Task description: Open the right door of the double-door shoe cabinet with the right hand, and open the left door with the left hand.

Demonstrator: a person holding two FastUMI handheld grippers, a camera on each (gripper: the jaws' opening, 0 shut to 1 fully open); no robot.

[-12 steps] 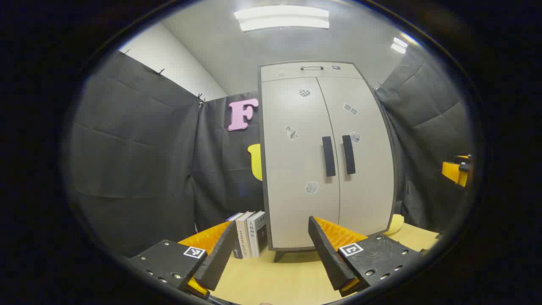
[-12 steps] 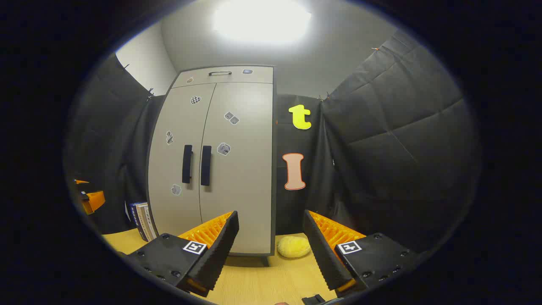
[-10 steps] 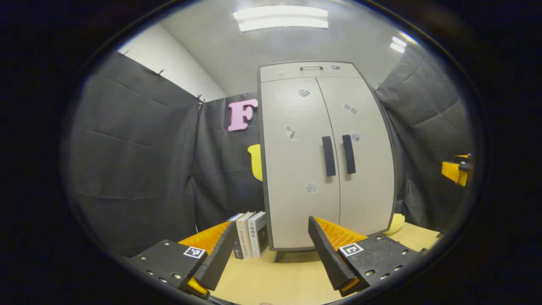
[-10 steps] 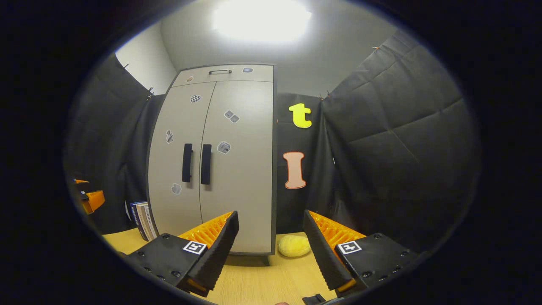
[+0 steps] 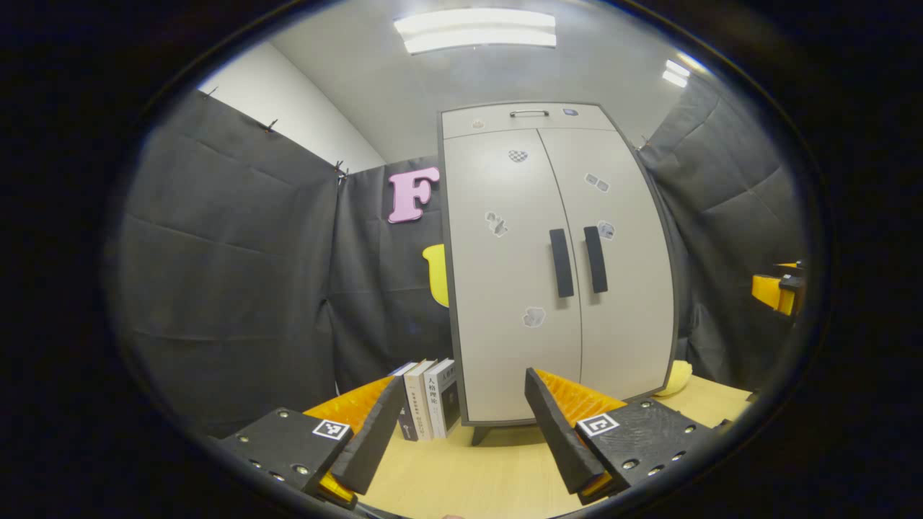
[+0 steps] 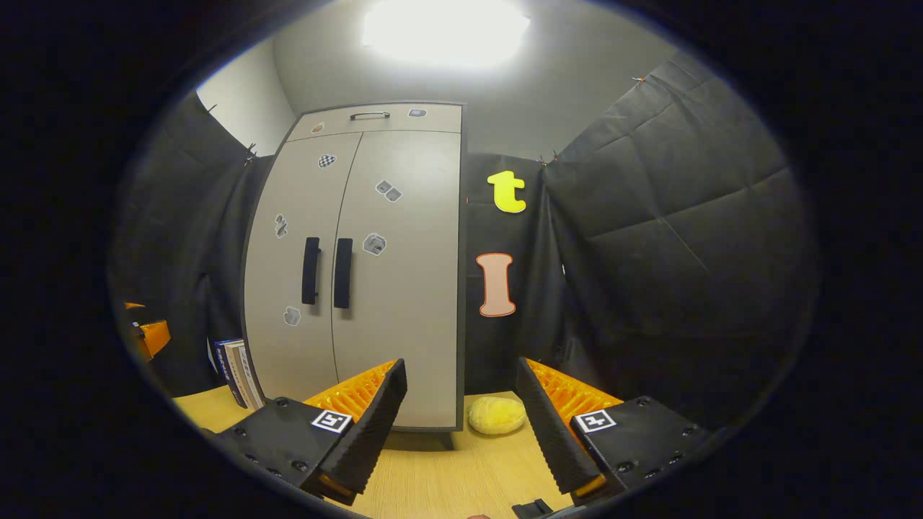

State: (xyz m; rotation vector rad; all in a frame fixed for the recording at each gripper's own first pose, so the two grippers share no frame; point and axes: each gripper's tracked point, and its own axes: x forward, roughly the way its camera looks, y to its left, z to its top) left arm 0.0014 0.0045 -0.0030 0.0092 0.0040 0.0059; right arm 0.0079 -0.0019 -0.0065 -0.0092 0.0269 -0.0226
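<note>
In the left gripper view, the left tool [image 5: 461,432] hangs wide open and empty above the pale wooden worktop [image 5: 497,476], well short of the tall light-grey double-door shoe cabinet [image 5: 555,267], whose left door [image 5: 508,274] and right door [image 5: 624,267] are both closed with two black vertical handles [image 5: 561,253] side by side at the seam; a few upright books [image 5: 429,398] stand just beside its lower left corner. In the right gripper view, the right tool [image 6: 461,425] is likewise spread wide with nothing between its fingers, the cabinet stands up and to the left, and a yellow sponge-like lump [image 6: 496,415] lies on the worktop by the cabinet's right foot.
</note>
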